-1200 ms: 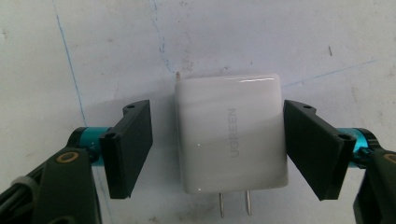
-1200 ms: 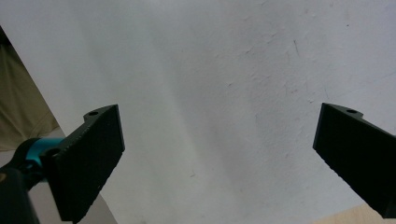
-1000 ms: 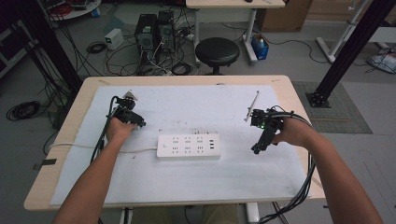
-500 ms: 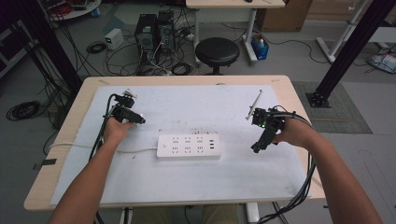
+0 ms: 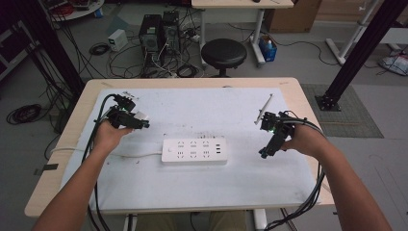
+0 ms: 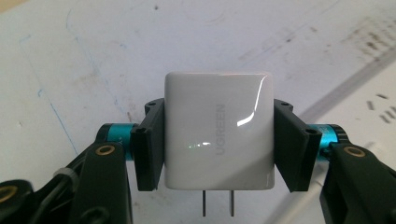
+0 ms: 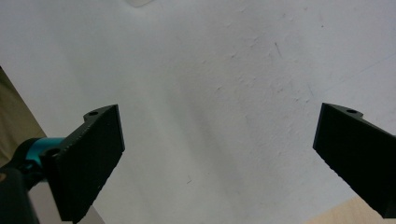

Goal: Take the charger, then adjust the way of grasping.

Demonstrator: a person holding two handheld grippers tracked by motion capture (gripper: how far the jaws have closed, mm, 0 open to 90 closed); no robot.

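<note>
Looking down from the high view, the white power strip [image 5: 194, 151] lies near the middle of the white-covered surface [image 5: 202, 192], its cord trailing off to its left; the left claw [image 5: 140, 123] hovers up and to the left of the strip, with something small and white at its tip, while the right claw [image 5: 263, 153] hangs well off to the strip's right, apart from it; a thin pale rod [image 5: 264, 108] lies beyond the right claw, farther from the strip.

In the left gripper view, the left claw [image 6: 219, 154] is closed firmly on a white UGREEN wall charger [image 6: 218, 130], one jaw pressed to each flat side, the two metal prongs [image 6: 217, 204] pointing back toward the camera; a corner of the power strip [image 6: 373, 102] shows at the right edge, near but not under the charger.

In the right gripper view, the right claw [image 7: 215, 158] stands wide open and holds nothing, only bare surface between its jaws.

Judging from this, the charger is meant for a socket on the strip; the glossy shell could slip or twist in the claw when pushed, and with the right claw well away from the strip nothing steadies it, so an off-angle push could slide the strip or bend the prongs.
</note>
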